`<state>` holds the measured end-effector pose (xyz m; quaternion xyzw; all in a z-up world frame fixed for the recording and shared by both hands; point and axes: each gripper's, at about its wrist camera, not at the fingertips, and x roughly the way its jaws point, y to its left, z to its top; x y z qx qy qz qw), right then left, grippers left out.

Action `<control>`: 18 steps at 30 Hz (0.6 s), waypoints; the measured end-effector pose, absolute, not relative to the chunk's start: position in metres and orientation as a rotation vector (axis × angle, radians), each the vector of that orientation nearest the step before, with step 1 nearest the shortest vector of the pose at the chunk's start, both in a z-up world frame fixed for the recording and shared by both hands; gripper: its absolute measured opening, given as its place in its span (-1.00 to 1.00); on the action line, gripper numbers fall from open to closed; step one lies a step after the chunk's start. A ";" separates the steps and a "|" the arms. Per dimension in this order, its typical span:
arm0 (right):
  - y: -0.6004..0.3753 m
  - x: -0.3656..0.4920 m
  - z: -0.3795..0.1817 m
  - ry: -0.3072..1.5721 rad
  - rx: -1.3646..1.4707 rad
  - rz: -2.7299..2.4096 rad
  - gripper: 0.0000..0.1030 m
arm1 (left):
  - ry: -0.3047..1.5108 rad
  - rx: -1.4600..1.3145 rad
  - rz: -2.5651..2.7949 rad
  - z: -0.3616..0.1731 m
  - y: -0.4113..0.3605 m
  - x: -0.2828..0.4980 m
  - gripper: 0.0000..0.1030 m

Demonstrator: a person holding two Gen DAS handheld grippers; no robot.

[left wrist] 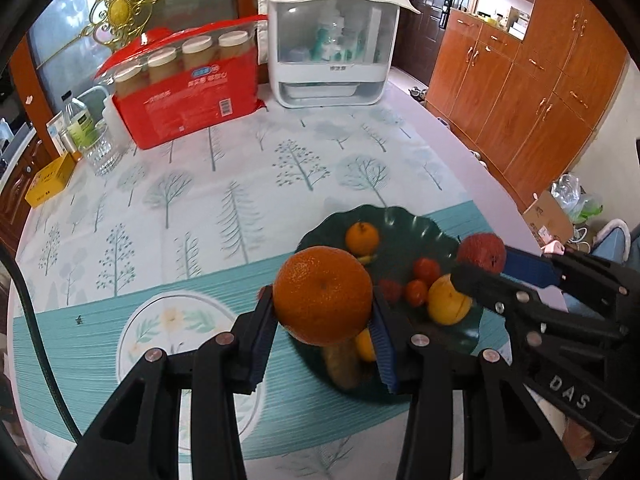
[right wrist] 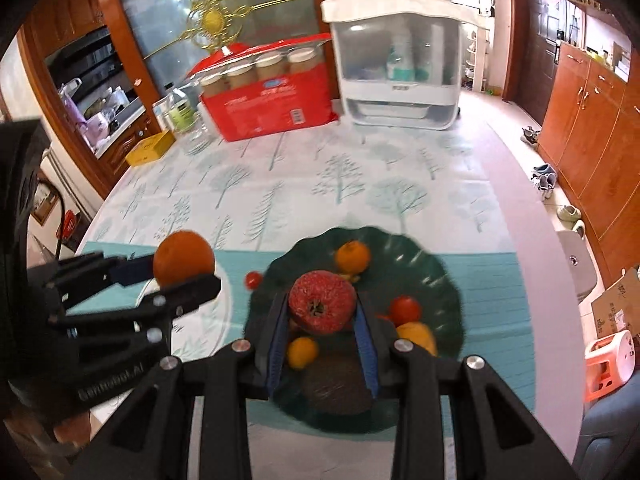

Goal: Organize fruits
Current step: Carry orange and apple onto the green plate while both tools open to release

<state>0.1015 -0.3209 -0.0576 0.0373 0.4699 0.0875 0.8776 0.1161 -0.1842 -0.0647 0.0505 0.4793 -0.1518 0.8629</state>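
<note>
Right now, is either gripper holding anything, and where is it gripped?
Left gripper clamps the big orange by its sides; right gripper clamps the red apple by its sides, above the green plate.

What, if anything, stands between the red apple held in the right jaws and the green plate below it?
Nothing visible blocks the way. The red apple, gripped by the right gripper, hangs directly over the green plate. Fruit already lying there, including a small orange beneath it, crowds the landing spot.
</note>
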 end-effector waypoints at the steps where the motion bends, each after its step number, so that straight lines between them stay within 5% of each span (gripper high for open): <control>1: -0.325 0.106 -0.059 0.984 0.076 0.175 -0.36 | 1.005 0.108 -0.311 -0.066 -0.189 0.118 -0.17; 18: -0.358 0.164 -0.143 1.159 0.068 0.120 -0.36 | 1.141 0.116 -0.184 -0.148 -0.225 0.152 -0.17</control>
